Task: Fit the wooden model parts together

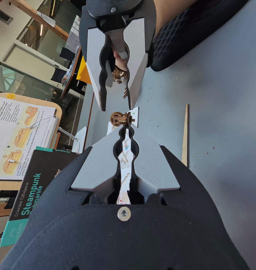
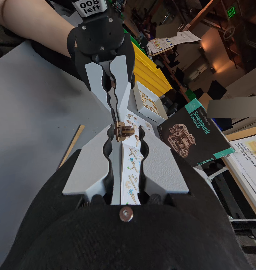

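A small wooden assembly point(image 1: 121, 120), a round disc with a short slotted hub and peg, is pinched at its edge by my left gripper point(image 1: 126, 126), which is shut on it above the grey table point(image 1: 212, 116). My right gripper point(image 1: 117, 108) faces it from the opposite side, open and empty, its tips just short of the assembly. In the right wrist view the assembly point(image 2: 123, 131) sits in the gap of my open right gripper point(image 2: 125, 128), close to its left finger, with the left gripper point(image 2: 115, 119) holding it from above.
An instruction booklet point(image 2: 130, 168) lies under the grippers. A black and teal kit box point(image 2: 193, 135) stands to one side, with a white tray of wooden rings point(image 2: 149, 105) and a yellow bin point(image 2: 147, 70) beyond. A wooden strip point(image 1: 185, 138) and more model parts point(image 1: 119, 74) lie on the table. Both grippers' tips are close together, under 4 cm apart.
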`<state>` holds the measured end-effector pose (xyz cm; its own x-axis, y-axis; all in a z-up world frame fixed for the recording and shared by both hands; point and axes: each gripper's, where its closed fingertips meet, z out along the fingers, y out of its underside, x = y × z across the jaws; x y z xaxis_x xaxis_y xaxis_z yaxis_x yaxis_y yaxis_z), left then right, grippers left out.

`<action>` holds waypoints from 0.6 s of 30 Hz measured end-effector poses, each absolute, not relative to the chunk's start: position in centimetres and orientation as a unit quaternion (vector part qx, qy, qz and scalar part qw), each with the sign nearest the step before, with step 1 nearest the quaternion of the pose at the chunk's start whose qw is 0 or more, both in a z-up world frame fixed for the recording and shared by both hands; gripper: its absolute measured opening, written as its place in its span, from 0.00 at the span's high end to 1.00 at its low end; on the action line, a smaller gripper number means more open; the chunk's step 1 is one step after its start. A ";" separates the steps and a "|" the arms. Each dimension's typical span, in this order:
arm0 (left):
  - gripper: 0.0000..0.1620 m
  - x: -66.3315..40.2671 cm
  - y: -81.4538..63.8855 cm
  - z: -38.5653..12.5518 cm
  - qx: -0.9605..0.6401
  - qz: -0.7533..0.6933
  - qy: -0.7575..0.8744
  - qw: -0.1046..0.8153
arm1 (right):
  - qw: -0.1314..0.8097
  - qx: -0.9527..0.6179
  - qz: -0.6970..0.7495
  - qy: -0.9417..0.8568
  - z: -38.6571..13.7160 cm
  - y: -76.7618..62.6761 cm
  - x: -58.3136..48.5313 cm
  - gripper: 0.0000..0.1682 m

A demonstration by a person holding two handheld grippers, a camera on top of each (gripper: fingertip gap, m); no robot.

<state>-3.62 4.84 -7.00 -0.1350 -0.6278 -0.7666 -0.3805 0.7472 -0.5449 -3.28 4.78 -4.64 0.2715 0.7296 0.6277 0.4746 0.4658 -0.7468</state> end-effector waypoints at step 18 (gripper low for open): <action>0.99 -6.7 -2.3 -7.3 -0.342 -0.543 0.726 0.247 | 0.498 -0.475 0.313 -0.654 -7.0 -1.3 -5.8 0.82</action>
<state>-6.75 -2.29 -7.29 -0.6439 -0.7650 0.0131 -0.2288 0.1762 -0.9574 -5.83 -1.32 -6.96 -0.0523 0.9339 0.3536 0.3105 0.3517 -0.8831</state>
